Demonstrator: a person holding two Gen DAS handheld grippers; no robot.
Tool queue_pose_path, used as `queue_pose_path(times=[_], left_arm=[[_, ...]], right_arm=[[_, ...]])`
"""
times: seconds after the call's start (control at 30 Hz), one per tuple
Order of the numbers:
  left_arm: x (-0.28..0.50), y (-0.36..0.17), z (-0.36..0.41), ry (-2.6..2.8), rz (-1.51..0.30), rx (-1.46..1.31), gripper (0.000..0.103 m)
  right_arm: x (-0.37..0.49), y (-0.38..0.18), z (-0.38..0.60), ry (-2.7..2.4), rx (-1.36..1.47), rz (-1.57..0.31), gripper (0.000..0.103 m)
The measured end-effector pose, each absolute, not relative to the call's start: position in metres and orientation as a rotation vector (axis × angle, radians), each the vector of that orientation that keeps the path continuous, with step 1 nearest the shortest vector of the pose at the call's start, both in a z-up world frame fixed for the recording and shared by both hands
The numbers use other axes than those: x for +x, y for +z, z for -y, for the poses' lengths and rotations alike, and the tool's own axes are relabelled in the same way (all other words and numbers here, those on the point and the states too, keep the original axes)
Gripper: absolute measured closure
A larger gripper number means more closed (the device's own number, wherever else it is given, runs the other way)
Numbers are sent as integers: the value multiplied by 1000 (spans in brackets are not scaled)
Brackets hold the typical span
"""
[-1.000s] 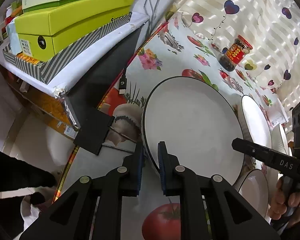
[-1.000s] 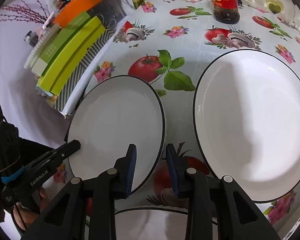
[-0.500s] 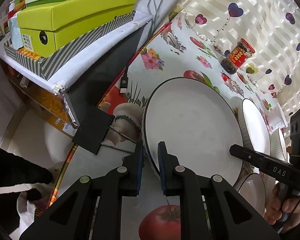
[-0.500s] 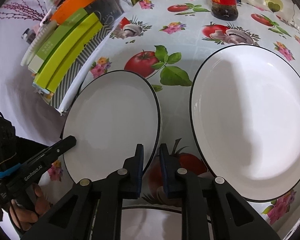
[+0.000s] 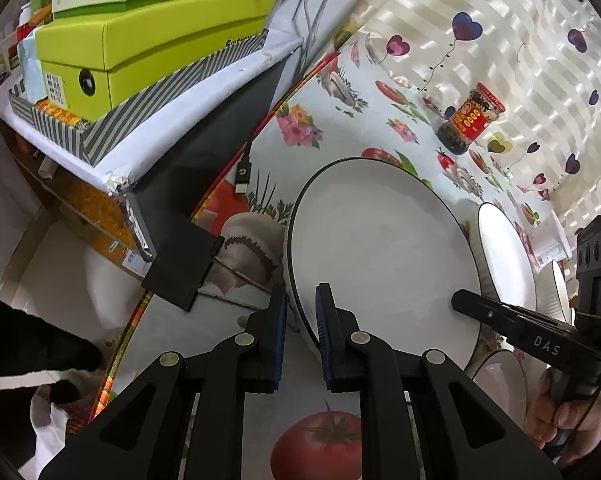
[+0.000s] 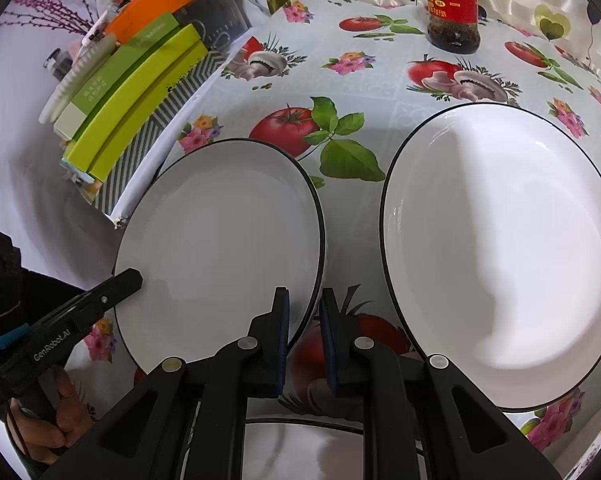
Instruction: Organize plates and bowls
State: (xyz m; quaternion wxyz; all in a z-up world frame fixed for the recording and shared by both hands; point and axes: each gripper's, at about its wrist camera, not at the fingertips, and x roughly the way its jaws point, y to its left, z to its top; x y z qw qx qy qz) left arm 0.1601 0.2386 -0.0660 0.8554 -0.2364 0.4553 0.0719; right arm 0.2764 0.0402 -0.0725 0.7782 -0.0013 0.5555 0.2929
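A white plate with a black rim lies on the patterned tablecloth. My left gripper is shut on its near left rim, one pad under the rim and one on top. My right gripper has the opposite rim between its blue pads, and its jaws are closing on it. Each gripper also shows in the other's view: the right gripper at the plate's far edge, the left gripper on the plate's left edge. A larger white plate lies beside it to the right.
A white bowl sits just in front of both plates. A sauce jar stands at the back of the table. Green boxes are stacked on a shelf to the left. A cable plug lies near the table edge.
The right gripper's jaws have closed from a wide gap onto the plate's right rim. The left gripper has kept its grip, and neither hand has moved.
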Motion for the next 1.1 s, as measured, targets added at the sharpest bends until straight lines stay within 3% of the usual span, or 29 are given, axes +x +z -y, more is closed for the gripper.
queue_pose_path(times=[0.53,1.1], left_arm=[[148,-40,-215,132,-971,-468,88],[98,-25,-132,28,-1010,-386,88]], right_arm=[[259,-36,-18,624,3,-1169,89],[182,-25,68,537,51,-1173,89]])
